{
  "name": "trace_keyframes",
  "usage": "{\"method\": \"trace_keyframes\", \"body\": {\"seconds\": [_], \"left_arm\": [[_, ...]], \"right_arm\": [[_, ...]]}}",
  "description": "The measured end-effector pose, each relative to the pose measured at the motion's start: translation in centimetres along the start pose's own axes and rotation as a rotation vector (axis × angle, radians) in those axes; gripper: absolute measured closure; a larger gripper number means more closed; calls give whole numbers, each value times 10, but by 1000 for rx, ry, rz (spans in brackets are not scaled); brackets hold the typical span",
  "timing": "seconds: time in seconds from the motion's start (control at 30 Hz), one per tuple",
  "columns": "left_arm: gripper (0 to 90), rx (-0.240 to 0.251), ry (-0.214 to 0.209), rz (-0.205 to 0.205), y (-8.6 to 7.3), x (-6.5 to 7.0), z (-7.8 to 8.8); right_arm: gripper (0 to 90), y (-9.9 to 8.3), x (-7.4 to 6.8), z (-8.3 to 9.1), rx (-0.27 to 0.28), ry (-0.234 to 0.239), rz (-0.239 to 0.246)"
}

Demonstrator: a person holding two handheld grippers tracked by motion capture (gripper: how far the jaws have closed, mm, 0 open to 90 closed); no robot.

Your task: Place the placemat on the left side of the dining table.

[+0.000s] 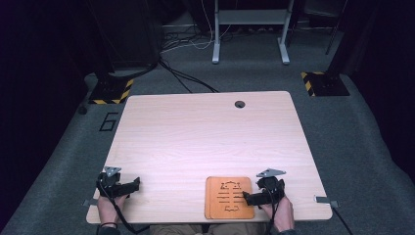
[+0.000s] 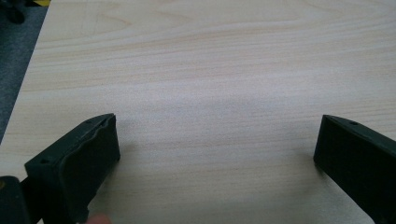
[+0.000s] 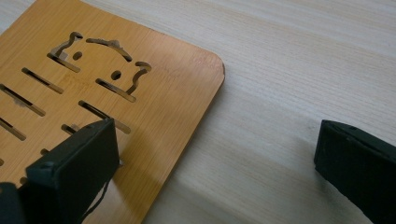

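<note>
Down near the front edge of the pale wooden desk [image 1: 205, 127], lying flat: an orange-brown wooden board [image 1: 229, 197] with cut-out slots and a small animal-like outline at its far end. Set toward the right side of that edge, long sides running away from the person, near corner almost at the desk's lip.

Just beside its right edge, the right gripper [image 1: 250, 197], held in a hand [image 1: 280, 211] coming in from the bottom, pointing leftward over the board. Fingers spread wide, gripping nothing. Seen from the right gripper view, one black finger [image 3: 74, 172] above the slotted surface of the board [image 3: 154, 107], the other [image 3: 357, 163] out over bare desk [image 3: 299, 60], the board's rounded corner and long edge falling between the two. Contact between the lower finger and the board's surface: cannot tell.

Well apart, at the front left of the desk, the left gripper [image 1: 133, 186], held low in the other hand [image 1: 108, 205], pointing right toward the board. Fingers likewise wide apart and empty. From the left gripper view, both black fingers [image 2: 79, 163] low over plain wood grain [image 2: 210, 70], a strip of grey carpet [image 2: 18, 56] past the desk's edge at the left.

Beyond the desk, grey floor [image 1: 352, 127], trailing cables [image 1: 183, 76], and yellow-black striped base plates [image 1: 111, 92] on either side.
</note>
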State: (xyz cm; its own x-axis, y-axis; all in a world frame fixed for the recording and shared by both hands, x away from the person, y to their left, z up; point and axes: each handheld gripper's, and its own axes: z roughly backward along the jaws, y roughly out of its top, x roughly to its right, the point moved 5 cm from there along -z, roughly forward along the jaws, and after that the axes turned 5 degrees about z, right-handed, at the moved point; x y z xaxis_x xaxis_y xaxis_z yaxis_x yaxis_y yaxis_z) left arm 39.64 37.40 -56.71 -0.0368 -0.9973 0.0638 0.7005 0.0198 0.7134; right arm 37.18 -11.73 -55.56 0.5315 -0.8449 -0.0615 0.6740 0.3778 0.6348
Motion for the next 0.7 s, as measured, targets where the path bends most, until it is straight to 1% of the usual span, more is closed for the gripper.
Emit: {"method": "trace_keyframes", "body": {"seconds": [0.1, 0.2, 0.3, 0.33, 0.37, 0.4, 0.43, 0.47, 0.5, 0.53, 0.57, 0.6, 0.63, 0.7], "left_arm": [[0, 0, 0, 0, 0, 0, 0], [0, 0, 0, 0, 0, 0, 0], [0, 0, 0, 0, 0, 0, 0], [0, 0, 0, 0, 0, 0, 0], [0, 0, 0, 0, 0, 0, 0], [0, 0, 0, 0, 0, 0, 0], [0, 0, 0, 0, 0, 0, 0], [0, 0, 0, 0, 0, 0, 0], [0, 0, 0, 0, 0, 0, 0], [0, 0, 0, 0, 0, 0, 0], [0, 0, 0, 0, 0, 0, 0], [0, 0, 0, 0, 0, 0, 0], [0, 0, 0, 0, 0, 0, 0], [0, 0, -1, -1, 0, 0, 0]], "right_arm": [[0, -2, 3, 1, 10, -2, -10], [0, -4, 6, 2, 20, -6, -1], [0, -5, 7, 3, 30, -5, -9], [0, -6, 8, 3, 34, -7, -3], [0, -7, 9, 4, 34, -7, -7], [0, -7, 11, 4, 40, -12, 6], [0, -8, 10, 5, 41, -8, -6], [0, -9, 13, 5, 51, -14, 8], [0, -10, 12, 6, 51, -15, -7], [0, -11, 13, 6, 56, -25, -9], [0, -12, 15, 7, 57, -38, 11], [0, -12, 15, 7, 57, -38, 11], [0, -15, 17, 8, 73, -48, -4], [0, -17, 18, 8, 91, -53, 0]]}}
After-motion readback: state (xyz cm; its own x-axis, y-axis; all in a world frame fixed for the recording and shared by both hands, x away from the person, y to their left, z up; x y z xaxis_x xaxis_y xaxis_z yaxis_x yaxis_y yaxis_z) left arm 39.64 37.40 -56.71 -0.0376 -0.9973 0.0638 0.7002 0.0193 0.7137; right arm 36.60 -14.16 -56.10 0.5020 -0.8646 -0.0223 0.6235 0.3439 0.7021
